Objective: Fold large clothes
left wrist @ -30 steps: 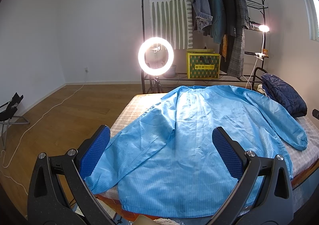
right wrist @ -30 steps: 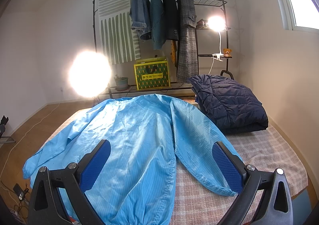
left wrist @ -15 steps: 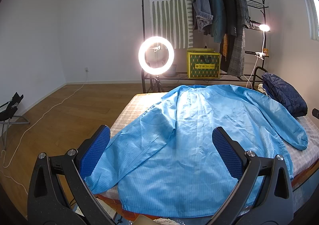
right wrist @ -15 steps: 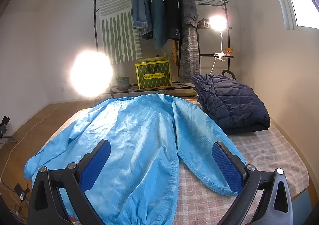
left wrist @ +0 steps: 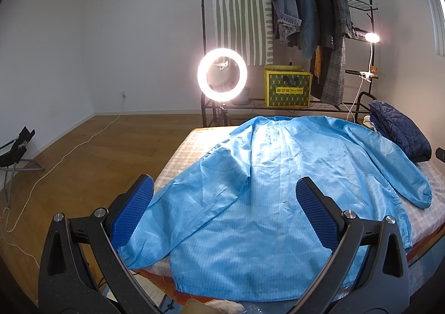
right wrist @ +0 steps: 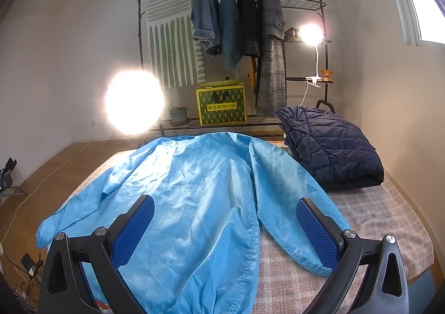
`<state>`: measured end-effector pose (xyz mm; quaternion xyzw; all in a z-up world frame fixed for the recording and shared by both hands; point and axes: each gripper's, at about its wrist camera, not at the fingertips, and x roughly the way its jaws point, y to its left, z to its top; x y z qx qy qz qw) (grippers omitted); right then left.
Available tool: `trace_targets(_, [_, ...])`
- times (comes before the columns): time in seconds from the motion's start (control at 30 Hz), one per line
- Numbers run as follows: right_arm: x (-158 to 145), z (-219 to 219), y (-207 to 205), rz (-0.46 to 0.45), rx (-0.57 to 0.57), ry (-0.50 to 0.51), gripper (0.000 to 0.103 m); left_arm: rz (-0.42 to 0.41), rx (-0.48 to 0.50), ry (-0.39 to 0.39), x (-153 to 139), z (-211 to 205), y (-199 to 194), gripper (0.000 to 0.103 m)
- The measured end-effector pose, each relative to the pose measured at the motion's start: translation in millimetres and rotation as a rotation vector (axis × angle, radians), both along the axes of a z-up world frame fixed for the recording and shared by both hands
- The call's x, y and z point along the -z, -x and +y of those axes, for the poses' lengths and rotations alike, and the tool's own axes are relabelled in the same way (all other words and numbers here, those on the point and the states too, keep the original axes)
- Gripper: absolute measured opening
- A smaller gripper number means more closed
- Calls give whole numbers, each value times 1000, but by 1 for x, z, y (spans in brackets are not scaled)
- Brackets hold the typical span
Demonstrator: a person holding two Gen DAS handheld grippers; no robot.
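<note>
1. The blue coat [left wrist: 278, 189] lies spread flat on the bed [right wrist: 383, 216], filling the frame's center.
2. The left claw [left wrist: 225, 214] hangs above its lower hem, jaws wide apart, empty.
3. The right claw [right wrist: 225, 227], also spread and empty, frames the right sleeve [right wrist: 292, 202].

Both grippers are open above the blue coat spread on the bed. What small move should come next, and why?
Probably lower the right gripper onto the near sleeve cuff and pinch it. The blue coat lies flat and unfolded, both sleeves spread outward, and neither the right nor the left gripper holds anything.
</note>
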<state>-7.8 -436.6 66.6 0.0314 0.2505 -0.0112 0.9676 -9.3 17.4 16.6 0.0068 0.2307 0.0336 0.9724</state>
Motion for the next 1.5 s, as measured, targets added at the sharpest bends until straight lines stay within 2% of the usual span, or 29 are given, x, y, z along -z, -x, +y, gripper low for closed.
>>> trace_targets(0.2, [0,5,-13,26,-7,-55,103,18,-26,14,7,13,1,103])
trace_targets(0.5, [1,35,-32,30,-58,-59,103,78,-104,73,27,42,-2,103])
trace_targets(0.9, [5,91,-55,26,-131,18,103,166,-214,182,59,103,-10,102])
trace_targets(1.13, [9,121,-59,6,-163,113,103,272,-212,288,81,145,-35,100])
trace_targets(1.23, [7,125,-57,-3,-210,64,102,309,-234,325,91,167,-48,100])
trace_targets(1.4, [-4,128,-52,-39,-236,-50,102,399,-280,417,125,208,-74,100])
trace_targets(1.5, [-8,139,-55,-57,-261,7,103,449,-306,452,149,227,-82,100])
